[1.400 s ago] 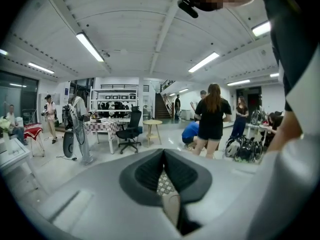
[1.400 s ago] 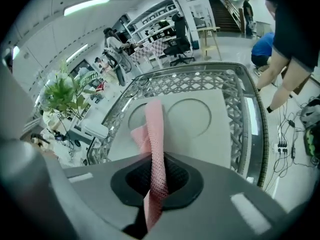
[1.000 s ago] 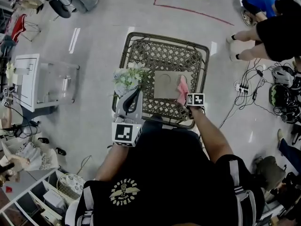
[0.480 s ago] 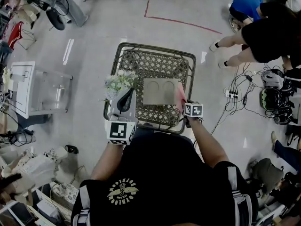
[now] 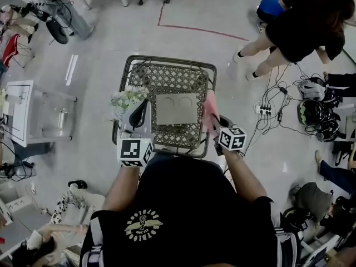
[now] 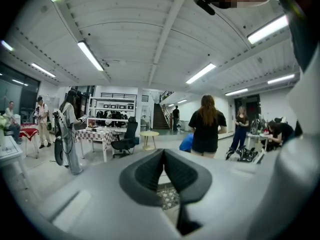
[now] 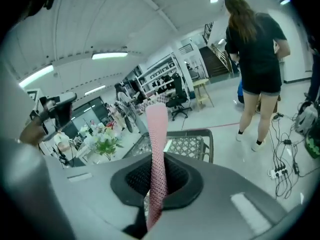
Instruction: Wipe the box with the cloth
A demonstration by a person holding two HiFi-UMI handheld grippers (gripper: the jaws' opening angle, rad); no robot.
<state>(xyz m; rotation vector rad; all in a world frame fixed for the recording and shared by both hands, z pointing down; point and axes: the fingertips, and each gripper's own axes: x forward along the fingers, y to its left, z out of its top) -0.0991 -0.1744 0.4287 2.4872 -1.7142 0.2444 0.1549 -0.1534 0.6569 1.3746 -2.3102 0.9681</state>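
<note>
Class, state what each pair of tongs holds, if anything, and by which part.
The right tongs grip the pink cloth near one end, the rest sticking out ahead. The left tongs are shut on nothing.

The box (image 5: 177,109) lies flat on the table (image 5: 167,60), about its middle. The flowers (image 5: 127,98) sit at the table's left edge. The left gripper (image 5: 140,105) hangs over the table's near-left part, between the flowers and the box, just beside the box's left side. The cloth (image 5: 209,109) is over the table's right edge, just beside the box's right side, between the jaws of the right gripper (image 5: 214,125) at the table's near-right corner. On the floor left of the table stands a cabinet (image 5: 33,113). Right of the table lie a power strip (image 5: 261,110) and cables (image 5: 283,102). Beyond its far-right corner stands 1 person (image 5: 295,21).
</note>
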